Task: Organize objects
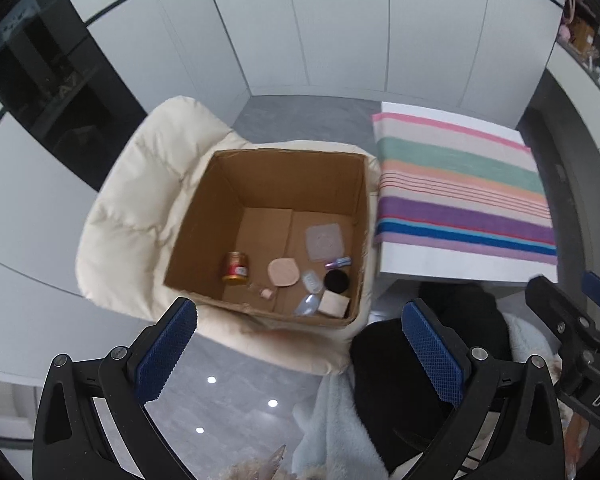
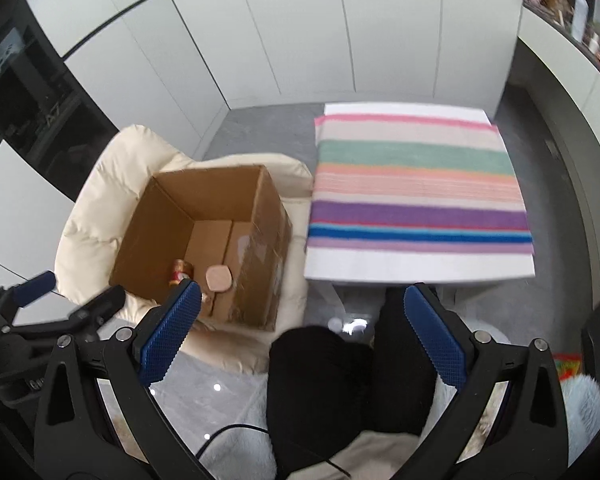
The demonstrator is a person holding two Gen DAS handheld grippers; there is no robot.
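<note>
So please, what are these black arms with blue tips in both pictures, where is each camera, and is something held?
They are hand-held grippers, one in each of a person's hands; each carries a camera looking forward along its two fingers. One picture comes from the left gripper, the other from the right gripper. Both are open and hold nothing. Below them a cardboard box rests on a cream padded chair. In the box lie a small red jar, a pink puff, a clear lid and other small items. Beside it stands a table with a striped cloth, bare of objects.
</note>
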